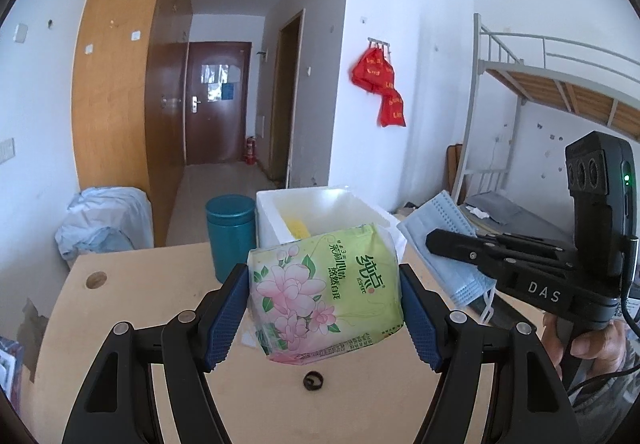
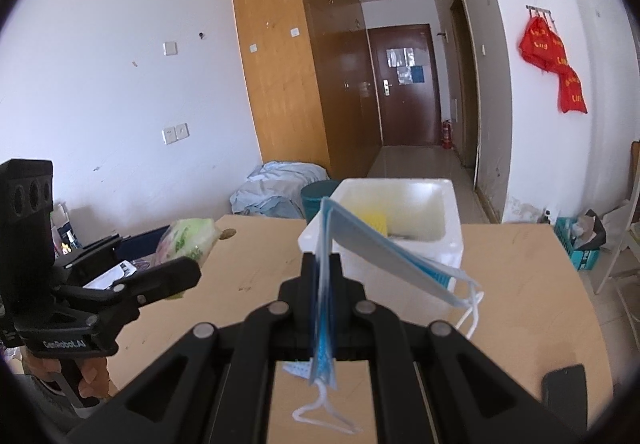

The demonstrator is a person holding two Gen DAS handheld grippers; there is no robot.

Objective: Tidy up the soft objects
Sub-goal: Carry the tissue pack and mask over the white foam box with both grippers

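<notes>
"DAS" on the right hand-held gripper (image 1: pixel 434 240); seemingly "GenRobot.AI" on the left hand-held gripper (image 2: pixel 188 268).

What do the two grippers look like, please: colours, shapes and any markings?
The left gripper has black, angular linkage arms with silver rivets, blue ribbed pads and white "GenRobot.AI" lettering. The right gripper is the same black build, marked "DAS", with a camera block, green light and black cable.

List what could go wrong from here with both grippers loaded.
1. The face masks are pinched at one edge by the right gripper; the free end and ear loops droop and could snag the white foam box rim.
2. The tissue pack is soft and only squeezed at its sides by the left gripper, so it might slip onto the table.
</notes>
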